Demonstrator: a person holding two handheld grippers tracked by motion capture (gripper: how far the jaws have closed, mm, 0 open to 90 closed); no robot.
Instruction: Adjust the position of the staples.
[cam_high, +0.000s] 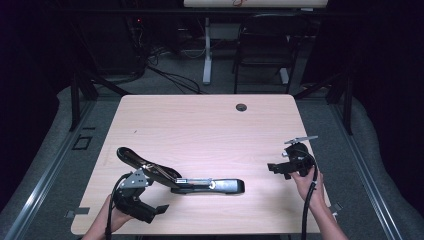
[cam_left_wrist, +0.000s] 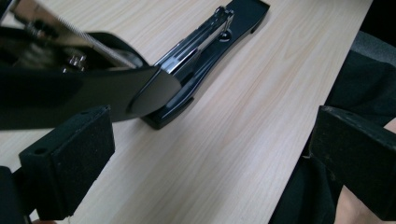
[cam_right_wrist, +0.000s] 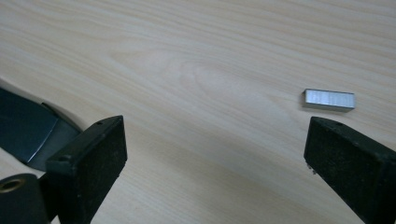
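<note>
Left tongs (cam_high: 161, 209) sit at the near left of the table (cam_high: 200, 125), held in the left hand (cam_high: 114, 220), jaws spread wide and gripping nothing. In the left gripper view both pads (cam_left_wrist: 70, 163) stand apart over bare wood, with the stapler (cam_left_wrist: 196, 60) just ahead of and above the left pad, not touching either one. This stance reads as a released or standby position: the jaws flank empty table and leave the stapler free.

Right of those tongs, the stapler (cam_high: 200, 184) lies swung open. Its base rests flat on the table and runs away toward the right tongs, while the top arm (cam_high: 135, 159) is tipped up and back, over the left tongs. Opened this way, the staple channel (cam_left_wrist: 201, 39) faces upward and is exposed for loading, which appears to be the work in hand.

Right tongs (cam_high: 276, 169) are well apart from the stapler, held in the right hand (cam_high: 309, 184) near the right table edge and pointed left toward it. Their jaws are also wide and empty. In the right gripper view a staple strip (cam_right_wrist: 328, 100) lies flat on the wood just beyond the right pad (cam_right_wrist: 348, 163), outside the gap rather than between the pads. One end of the stapler (cam_right_wrist: 28, 130) shows beside the left pad. The wide opening suits a pick-up of the strip; the tongs probably need to shift so that the strip falls between the pads before closing.
</note>
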